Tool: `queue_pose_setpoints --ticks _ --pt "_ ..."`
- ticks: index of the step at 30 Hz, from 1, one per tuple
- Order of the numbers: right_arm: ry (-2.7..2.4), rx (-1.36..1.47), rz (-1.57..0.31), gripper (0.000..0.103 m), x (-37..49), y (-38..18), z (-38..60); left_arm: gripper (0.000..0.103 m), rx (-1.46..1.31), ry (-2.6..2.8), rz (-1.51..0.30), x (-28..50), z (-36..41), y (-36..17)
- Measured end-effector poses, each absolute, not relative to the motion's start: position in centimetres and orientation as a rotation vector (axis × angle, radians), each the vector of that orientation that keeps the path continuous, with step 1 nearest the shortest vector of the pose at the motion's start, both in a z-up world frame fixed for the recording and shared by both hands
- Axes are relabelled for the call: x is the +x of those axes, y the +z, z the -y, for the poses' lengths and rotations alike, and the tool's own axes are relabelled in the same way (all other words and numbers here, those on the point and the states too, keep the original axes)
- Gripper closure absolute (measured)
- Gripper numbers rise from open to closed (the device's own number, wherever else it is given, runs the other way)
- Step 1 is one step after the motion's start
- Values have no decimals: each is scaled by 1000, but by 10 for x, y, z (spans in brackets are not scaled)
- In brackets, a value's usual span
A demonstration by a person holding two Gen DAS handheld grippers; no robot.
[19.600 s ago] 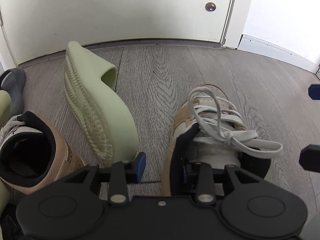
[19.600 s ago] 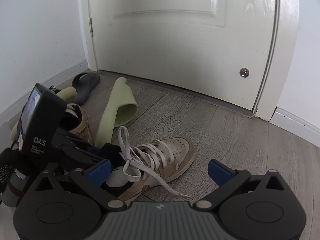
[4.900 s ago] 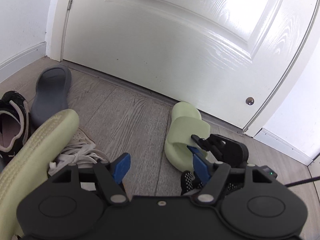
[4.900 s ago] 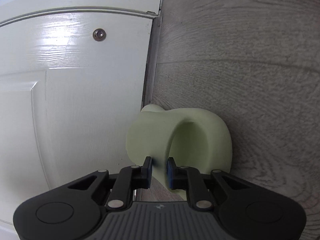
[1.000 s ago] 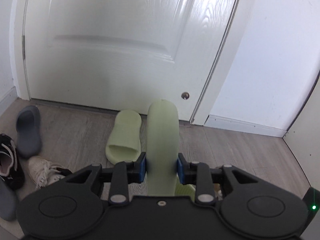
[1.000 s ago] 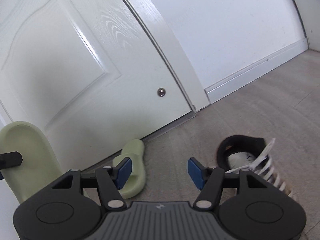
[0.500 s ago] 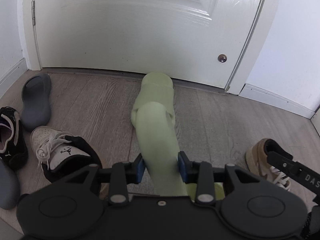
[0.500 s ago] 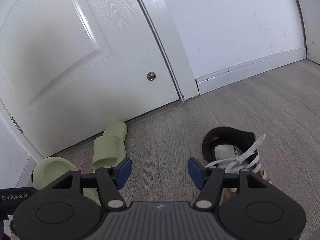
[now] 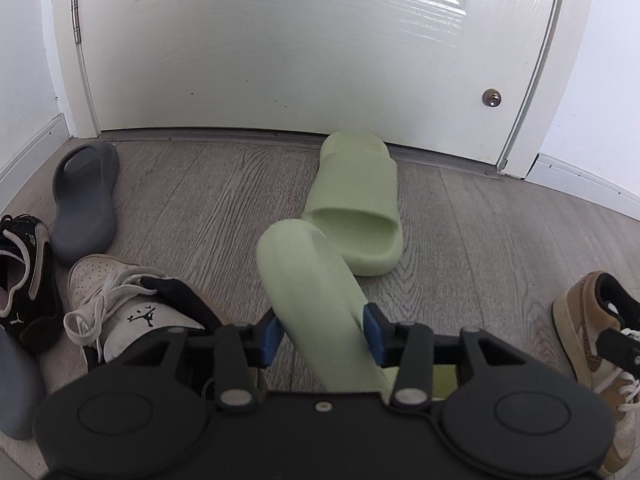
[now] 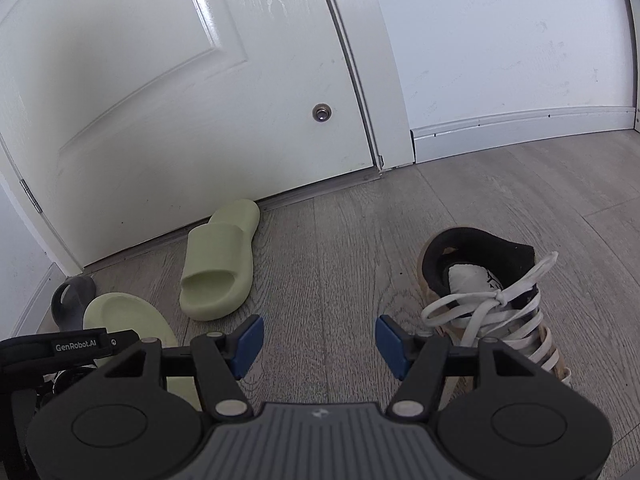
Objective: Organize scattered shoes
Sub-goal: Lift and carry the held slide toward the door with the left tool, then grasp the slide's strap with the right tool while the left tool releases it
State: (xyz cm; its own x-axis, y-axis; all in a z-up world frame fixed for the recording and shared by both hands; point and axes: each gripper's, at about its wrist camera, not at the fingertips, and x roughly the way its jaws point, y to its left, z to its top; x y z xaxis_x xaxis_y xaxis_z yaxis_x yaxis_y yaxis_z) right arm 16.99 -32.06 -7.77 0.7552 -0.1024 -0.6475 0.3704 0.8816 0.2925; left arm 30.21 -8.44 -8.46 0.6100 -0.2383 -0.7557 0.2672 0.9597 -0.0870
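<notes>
Two green slides in play: one green slide (image 9: pixel 356 204) lies flat on the wood floor (image 9: pixel 472 224), toe just short of the white door (image 9: pixel 304 48); the second green slide (image 9: pixel 316 300) sits between the blue pads of the left tongs (image 9: pixel 323 334), tilted, toe pointing up and away toward the first one. Left tongs have just been opening with the slide between them; pads now look slack against its sides rather than clamped, though the far pad's contact is hard to read. From the right wrist view the same second slide (image 10: pixel 128 320) is low over the floor, just beside and behind the flat slide (image 10: pixel 218 268). Right tongs (image 10: pixel 319 344) stand roughly half open with nothing between the pads, only bare floor ahead. A tan high-top sneaker (image 10: pixel 492 296) with white laces stands just right of the right tongs, collar facing the camera. In the left wrist view, a second tan high-top (image 9: pixel 124 312) with white toe and laces sits left of the left tongs, a grey slide (image 9: pixel 84 204) beyond it near the door hinge side, a black sneaker (image 9: pixel 24 280) at the far left edge, and part of another grey shoe (image 9: pixel 16 392) at the bottom left corner.
</notes>
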Motion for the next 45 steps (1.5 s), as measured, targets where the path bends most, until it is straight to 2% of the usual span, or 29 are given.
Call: queue_pose_setpoints --ticks 11,15,20,24,32,41,45 --pt "-203 483 -689 40 176 -84 320 55 -45 -340 -940 309 58 -89" --pt "-127 655 -719 39 175 -94 325 56 -59 -345 -931 306 54 -84" --pt "-25 1035 -791 39 175 -127 331 55 59 -235 -817 296 57 -74" --pt "-21 1164 -830 39 173 -143 324 46 6 -264 -819 296 52 -73" --pt "7 1430 -822 39 168 -169 305 46 -6 -232 -837 292 51 -81" --pt "-82 1427 -855 39 182 -195 273 46 -73 -209 -840 287 29 -80" --pt "-66 1470 -784 39 192 -207 263 46 -157 -224 -847 289 17 -77"
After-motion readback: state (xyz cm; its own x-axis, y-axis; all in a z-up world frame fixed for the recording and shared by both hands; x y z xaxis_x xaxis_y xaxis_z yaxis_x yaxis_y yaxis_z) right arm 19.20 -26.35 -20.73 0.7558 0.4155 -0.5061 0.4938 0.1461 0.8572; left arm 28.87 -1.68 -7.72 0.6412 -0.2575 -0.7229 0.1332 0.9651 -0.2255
